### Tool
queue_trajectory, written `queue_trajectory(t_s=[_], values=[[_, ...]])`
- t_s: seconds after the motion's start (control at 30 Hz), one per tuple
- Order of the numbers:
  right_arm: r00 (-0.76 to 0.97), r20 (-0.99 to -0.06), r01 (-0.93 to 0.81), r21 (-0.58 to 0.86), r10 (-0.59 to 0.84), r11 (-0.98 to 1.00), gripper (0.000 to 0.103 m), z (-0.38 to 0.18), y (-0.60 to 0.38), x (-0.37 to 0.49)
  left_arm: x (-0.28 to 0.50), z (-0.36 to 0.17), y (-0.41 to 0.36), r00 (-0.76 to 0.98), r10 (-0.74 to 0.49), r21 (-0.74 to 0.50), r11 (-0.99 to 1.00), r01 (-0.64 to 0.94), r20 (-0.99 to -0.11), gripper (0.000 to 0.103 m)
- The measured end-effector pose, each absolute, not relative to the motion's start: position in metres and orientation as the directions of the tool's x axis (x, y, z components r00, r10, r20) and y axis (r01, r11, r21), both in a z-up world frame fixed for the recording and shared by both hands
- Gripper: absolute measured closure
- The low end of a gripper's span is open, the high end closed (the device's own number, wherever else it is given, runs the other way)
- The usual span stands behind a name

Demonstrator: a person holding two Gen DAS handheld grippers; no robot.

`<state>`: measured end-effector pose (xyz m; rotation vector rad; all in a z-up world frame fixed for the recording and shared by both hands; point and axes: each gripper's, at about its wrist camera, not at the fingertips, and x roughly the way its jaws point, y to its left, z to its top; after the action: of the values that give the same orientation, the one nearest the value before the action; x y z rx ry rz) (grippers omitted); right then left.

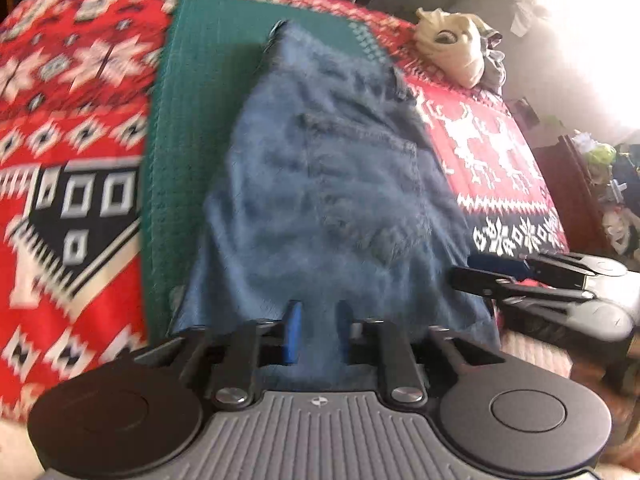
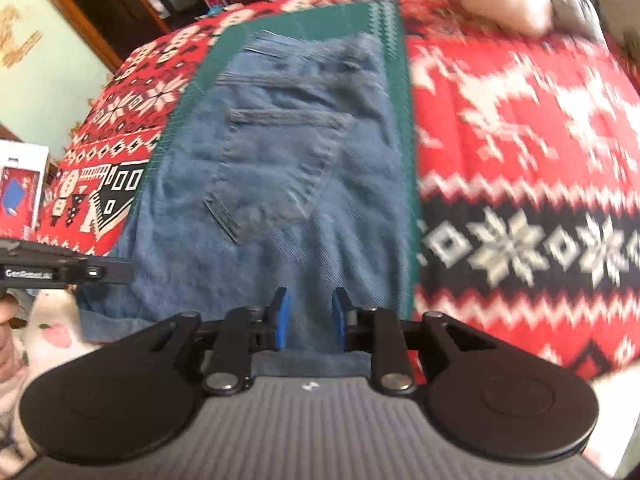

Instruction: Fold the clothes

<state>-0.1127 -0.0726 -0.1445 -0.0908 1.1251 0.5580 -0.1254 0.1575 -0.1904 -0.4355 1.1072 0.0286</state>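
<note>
we've got a red patterned blanket w/ reindeer and snowflake motifs filling most of both views, spread out ahead of and to both sides of the jaws. on top of it a green mat runs straight away from the jaws, and the blue jeans lie lengthwise on that mat, back pocket up, near edge reaching right under and between our fingertips in both views.

our left gripper has its blue pads apart w/ denim showing in the gap; jaws look open, fabric beneath them, not pinched as far as we can tell. our right gripper is the same: pads spread, jeans hem running between them, nothing clamped. in the left view it sits just right of our left jaws at the jeans' edge.

far beyond the jaws, right side, a pale plush toy sits at the blanket's far edge. both views are motion-blurred.
</note>
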Motion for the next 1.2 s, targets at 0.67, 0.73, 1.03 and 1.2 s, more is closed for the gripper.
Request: queue_trajectory(t_s=[0.67, 0.73, 1.03, 1.2], values=[[0.420, -0.856, -0.582, -0.001, 0.300, 0.813, 0.067, -0.166, -0.043, -0.147, -0.141, -0.205, 0.106, 0.475, -0.020, -0.055, 0.997, -0.060, -0.880, 0.074], [0.400, -0.864, -0.589, 0.013, 0.305, 0.808, 0.067, -0.166, -0.049, -0.152, -0.146, -0.202, 0.108, 0.461, -0.035, -0.073, 0.995, -0.063, -0.887, 0.074], [0.449, -0.823, -0.569, 0.036, 0.347, 0.821, 0.069, -0.141, -0.045, -0.149, -0.124, -0.177, 0.139, 0.554, -0.130, -0.268, 0.947, -0.176, -0.822, 0.082], [0.458, -0.814, -0.555, 0.052, 0.356, 0.831, 0.090, -0.143, -0.024, -0.122, -0.091, -0.188, 0.156, 0.568, -0.224, -0.414, 0.881, -0.229, -0.792, 0.096]])
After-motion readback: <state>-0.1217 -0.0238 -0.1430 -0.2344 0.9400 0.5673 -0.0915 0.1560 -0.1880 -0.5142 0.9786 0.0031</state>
